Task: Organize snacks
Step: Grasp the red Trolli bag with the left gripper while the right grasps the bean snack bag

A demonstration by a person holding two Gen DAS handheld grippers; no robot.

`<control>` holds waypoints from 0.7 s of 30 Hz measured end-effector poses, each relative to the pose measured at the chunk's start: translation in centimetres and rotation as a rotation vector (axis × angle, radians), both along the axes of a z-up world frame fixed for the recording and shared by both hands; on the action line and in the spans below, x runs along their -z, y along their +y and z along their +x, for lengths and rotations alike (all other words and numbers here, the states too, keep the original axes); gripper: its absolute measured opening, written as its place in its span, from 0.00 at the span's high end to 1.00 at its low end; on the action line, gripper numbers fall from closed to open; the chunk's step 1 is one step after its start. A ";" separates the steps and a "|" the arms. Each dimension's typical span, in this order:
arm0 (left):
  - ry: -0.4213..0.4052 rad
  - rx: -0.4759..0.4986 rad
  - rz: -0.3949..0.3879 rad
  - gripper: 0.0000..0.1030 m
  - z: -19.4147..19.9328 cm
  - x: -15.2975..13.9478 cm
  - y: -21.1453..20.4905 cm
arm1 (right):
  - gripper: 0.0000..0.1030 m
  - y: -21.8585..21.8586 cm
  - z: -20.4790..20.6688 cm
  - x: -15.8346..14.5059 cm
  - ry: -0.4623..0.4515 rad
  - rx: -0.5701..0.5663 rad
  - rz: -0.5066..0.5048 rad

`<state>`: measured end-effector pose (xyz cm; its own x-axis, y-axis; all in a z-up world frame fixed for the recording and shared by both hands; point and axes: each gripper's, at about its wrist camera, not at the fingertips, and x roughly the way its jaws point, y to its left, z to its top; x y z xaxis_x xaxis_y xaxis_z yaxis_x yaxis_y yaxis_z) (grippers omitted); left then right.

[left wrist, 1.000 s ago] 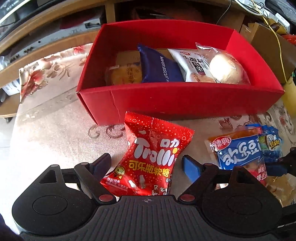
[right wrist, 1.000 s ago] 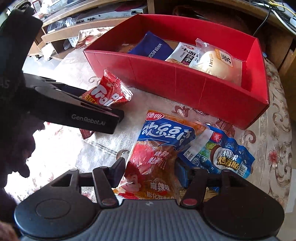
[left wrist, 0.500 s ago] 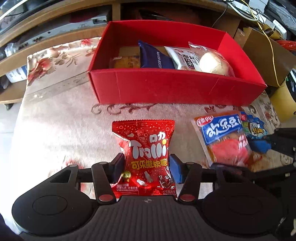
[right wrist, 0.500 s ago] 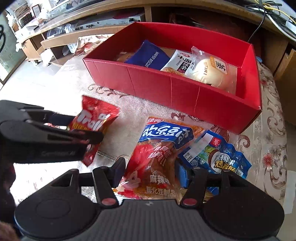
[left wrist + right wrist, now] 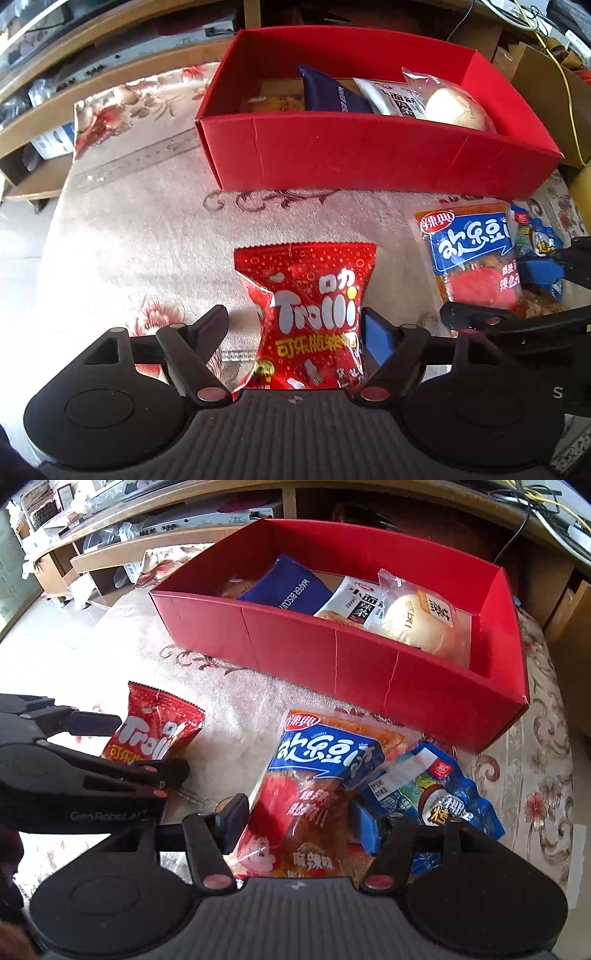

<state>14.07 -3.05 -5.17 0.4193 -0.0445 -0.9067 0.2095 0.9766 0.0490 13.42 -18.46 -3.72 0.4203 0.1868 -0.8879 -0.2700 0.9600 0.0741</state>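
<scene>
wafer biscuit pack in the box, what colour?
Dark navy blue wafer biscuit pack with white lettering; clearest in the right wrist view.

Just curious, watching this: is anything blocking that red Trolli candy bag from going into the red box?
Nothing visible lies between the Trolli bag and the red box, only bare tablecloth; the box's near wall must be cleared.

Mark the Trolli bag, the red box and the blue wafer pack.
Trolli bag [image 5: 314, 314], left wrist view, on the white Trolli lettering.
Red box [image 5: 369, 664], right wrist view, on its near outer wall.
Wafer pack [image 5: 286, 590], right wrist view, on the blue face beside the lettering.
</scene>
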 end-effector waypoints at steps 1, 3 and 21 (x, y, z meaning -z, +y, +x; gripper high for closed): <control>-0.002 -0.003 -0.001 0.21 0.0 0.0 0.0 | 0.45 0.1 0.0 0.0 -0.004 -0.003 -0.006; -0.004 0.005 -0.009 0.29 -0.1 -0.2 -0.1 | 0.48 0.4 -0.1 0.0 -0.016 -0.018 -0.029; -0.009 -0.005 -0.043 0.44 -1.3 -1.5 -0.4 | 0.55 0.5 -0.2 -0.3 -0.004 -0.011 0.015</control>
<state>12.81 -3.45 -3.67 0.4282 -0.0809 -0.9000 0.2041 0.9789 0.0091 13.24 -17.93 -3.44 0.4219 0.2050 -0.8831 -0.2810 0.9557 0.0876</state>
